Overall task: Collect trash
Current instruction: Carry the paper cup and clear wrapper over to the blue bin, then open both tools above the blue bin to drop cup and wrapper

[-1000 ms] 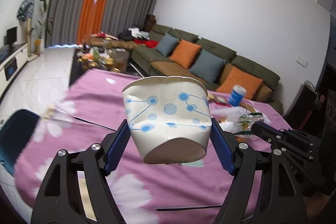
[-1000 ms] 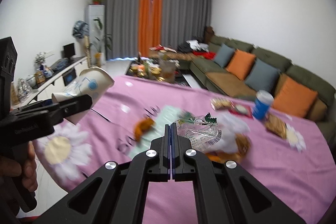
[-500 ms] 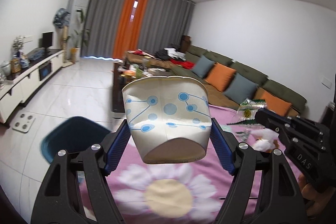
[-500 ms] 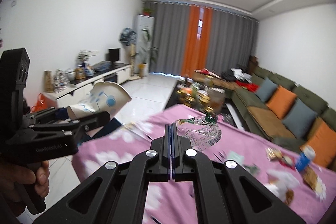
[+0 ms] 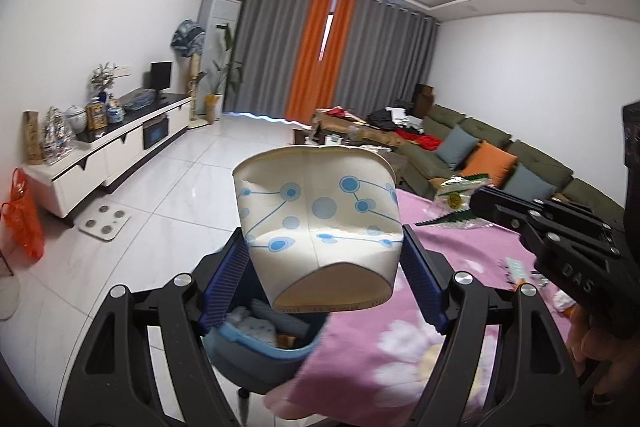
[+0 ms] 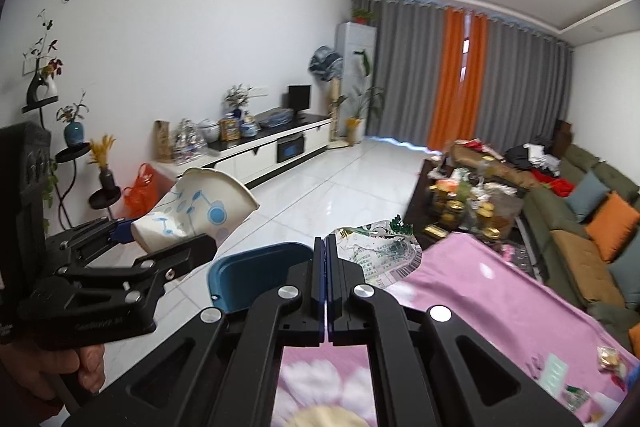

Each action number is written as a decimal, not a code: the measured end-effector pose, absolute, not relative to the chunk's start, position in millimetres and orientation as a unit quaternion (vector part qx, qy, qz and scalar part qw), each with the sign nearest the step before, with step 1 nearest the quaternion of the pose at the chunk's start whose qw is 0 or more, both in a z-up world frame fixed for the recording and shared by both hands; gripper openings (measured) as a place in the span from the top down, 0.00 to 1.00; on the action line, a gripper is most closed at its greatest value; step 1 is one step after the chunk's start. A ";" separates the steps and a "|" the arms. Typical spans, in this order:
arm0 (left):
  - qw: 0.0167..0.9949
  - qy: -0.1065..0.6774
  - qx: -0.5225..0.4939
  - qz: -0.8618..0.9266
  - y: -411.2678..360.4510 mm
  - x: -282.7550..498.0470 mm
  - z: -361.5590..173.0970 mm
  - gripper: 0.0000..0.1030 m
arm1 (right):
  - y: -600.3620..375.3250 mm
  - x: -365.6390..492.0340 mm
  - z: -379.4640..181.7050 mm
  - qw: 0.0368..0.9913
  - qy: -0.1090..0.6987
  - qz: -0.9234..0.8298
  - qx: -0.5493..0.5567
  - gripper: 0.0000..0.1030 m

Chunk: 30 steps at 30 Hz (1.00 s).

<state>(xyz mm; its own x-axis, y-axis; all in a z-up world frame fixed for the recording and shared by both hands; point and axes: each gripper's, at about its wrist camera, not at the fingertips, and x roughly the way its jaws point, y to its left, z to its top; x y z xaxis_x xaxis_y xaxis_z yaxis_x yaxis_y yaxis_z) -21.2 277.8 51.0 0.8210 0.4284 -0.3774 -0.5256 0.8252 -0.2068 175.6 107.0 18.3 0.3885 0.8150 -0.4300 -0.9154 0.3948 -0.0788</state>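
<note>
The table [image 6: 500,291], under a purple flowered cloth, carries scattered wrappers at its far side, so collecting is judged unfinished. Beside its edge stands the blue trash bin [image 5: 260,343], already holding some litter. The left gripper [image 5: 324,263] hangs over the bin, jaws clamped on a crumpled paper cup [image 5: 320,223]. The right gripper [image 6: 325,259], jaws together, pinches a clear snack wrapper [image 6: 380,251] near the bin.

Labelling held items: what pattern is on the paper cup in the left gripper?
White paper cup with blue dots joined by thin blue lines; clearest in the left wrist view.
</note>
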 end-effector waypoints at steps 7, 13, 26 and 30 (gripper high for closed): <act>0.930 0.183 -0.168 0.271 318.7 -31.7 33.9 0.28 | 161.8 188.7 2.3 0.789 0.204 0.553 -0.171 1.00; 0.921 0.222 -0.175 0.269 340.9 2.9 0.7 0.28 | 204.3 203.9 -19.7 0.769 0.248 0.560 -0.183 1.00; 0.896 0.308 -0.152 0.281 387.1 96.2 -86.6 0.28 | 261.6 232.6 -73.4 0.736 0.345 0.550 -0.194 1.00; 0.890 0.327 -0.152 0.280 398.2 118.0 -104.0 0.28 | 271.8 235.5 -85.9 0.727 0.364 0.545 -0.206 1.00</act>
